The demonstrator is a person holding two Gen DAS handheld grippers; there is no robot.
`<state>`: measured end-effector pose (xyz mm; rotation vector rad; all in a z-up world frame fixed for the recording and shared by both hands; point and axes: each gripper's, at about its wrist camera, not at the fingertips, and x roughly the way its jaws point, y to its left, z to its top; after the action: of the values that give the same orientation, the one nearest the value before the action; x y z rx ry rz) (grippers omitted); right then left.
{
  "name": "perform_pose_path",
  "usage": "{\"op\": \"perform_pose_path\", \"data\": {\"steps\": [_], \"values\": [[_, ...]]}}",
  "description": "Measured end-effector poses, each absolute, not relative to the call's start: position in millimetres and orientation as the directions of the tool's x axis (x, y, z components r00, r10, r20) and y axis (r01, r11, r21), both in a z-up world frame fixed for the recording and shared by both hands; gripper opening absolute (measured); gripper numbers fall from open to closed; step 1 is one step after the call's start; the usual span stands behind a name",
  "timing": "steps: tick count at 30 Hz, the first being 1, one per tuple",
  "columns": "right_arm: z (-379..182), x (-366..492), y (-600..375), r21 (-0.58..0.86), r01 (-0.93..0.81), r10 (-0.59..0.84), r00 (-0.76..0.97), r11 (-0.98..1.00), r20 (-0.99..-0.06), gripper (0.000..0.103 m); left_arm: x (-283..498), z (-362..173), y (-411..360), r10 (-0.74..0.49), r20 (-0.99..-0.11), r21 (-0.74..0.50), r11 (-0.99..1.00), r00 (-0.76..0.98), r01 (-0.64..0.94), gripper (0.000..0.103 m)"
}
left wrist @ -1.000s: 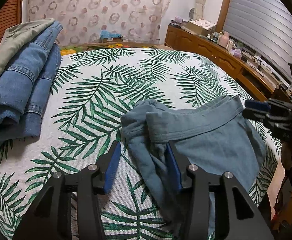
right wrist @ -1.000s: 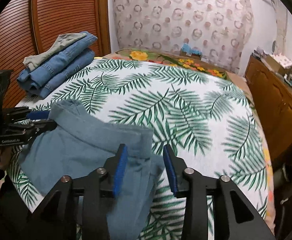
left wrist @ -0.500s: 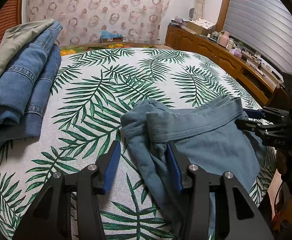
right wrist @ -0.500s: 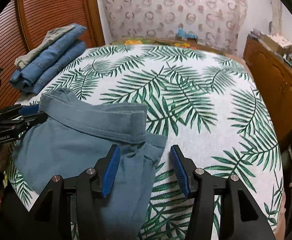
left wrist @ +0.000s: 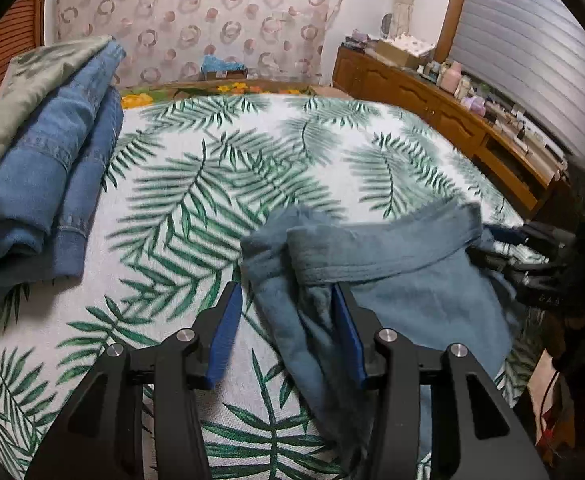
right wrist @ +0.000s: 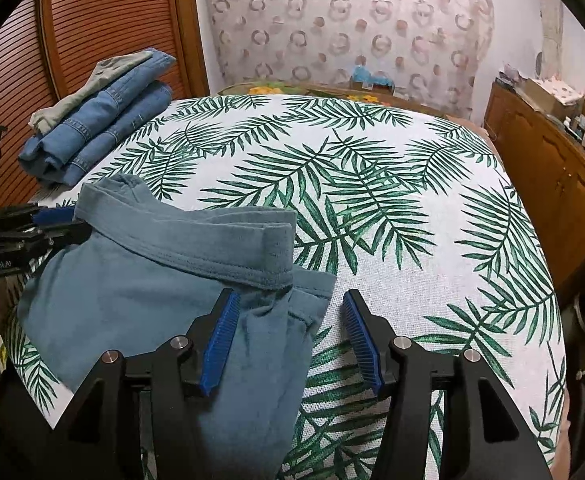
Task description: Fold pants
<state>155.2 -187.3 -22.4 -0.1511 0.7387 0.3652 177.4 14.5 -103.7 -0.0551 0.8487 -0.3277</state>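
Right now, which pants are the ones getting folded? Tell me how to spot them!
Find the big bed with the palm-leaf cover. A folded stack of jeans sits at its far left corner, but look at the near edge instead. There lie the grey-blue pants, soft and plain, not denim, spread out alone with their waistband facing the middle of the bed.

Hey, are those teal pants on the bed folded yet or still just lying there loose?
Not neatly folded: the teal pants lie rumpled on the leaf-print bedspread, waistband across and one corner doubled over, legs hanging off the near edge.
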Motion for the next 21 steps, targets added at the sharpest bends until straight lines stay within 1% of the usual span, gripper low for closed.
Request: {"op": "perform_pose_path", "data": {"steps": [2, 5, 11, 14, 16, 18, 19, 21], "values": [[-22, 155, -188, -0.005, -0.377, 0.273, 0.680, 0.926, -0.681, 0.056, 179, -97, 17, -0.315, -0.715, -0.188, 0.946, 0.625, 0.263, 0.048], [-22, 155, -188, -0.006, -0.376, 0.272, 0.680, 0.926, -0.681, 0.056, 184, -95, 16, -0.326, -0.719, -0.197, 0.943, 0.614, 0.269, 0.048], [-23, 155, -188, -0.005, -0.376, 0.272, 0.680, 0.927, -0.681, 0.056, 194, -111, 18, -0.319, -0.754, -0.208, 0.945, 0.574, 0.253, 0.048], [-23, 154, -188, -0.004, -0.376, 0.273, 0.680, 0.927, -0.680, 0.056, 193, -111, 20, -0.329, -0.750, -0.220, 0.942, 0.574, 0.252, 0.048], [-22, 155, -189, 0.003, -0.384, 0.283, 0.676, 0.923, -0.681, 0.051, 192, -112, 19, -0.322, -0.749, -0.212, 0.944, 0.578, 0.252, 0.048], [-20, 154, -186, 0.004, -0.411, 0.303, 0.665, 0.912, -0.682, 0.034, 191, -113, 19, -0.316, -0.745, -0.200, 0.946, 0.587, 0.257, 0.047], [-20, 153, -185, 0.014, -0.420, 0.316, 0.658, 0.907, -0.683, 0.030, 189, -112, 17, -0.318, -0.743, -0.199, 0.945, 0.589, 0.260, 0.045], [-20, 153, -185, 0.034, -0.428, 0.334, 0.649, 0.903, -0.683, 0.018, 186, -112, 15, -0.329, -0.737, -0.200, 0.941, 0.591, 0.275, 0.040]]}}
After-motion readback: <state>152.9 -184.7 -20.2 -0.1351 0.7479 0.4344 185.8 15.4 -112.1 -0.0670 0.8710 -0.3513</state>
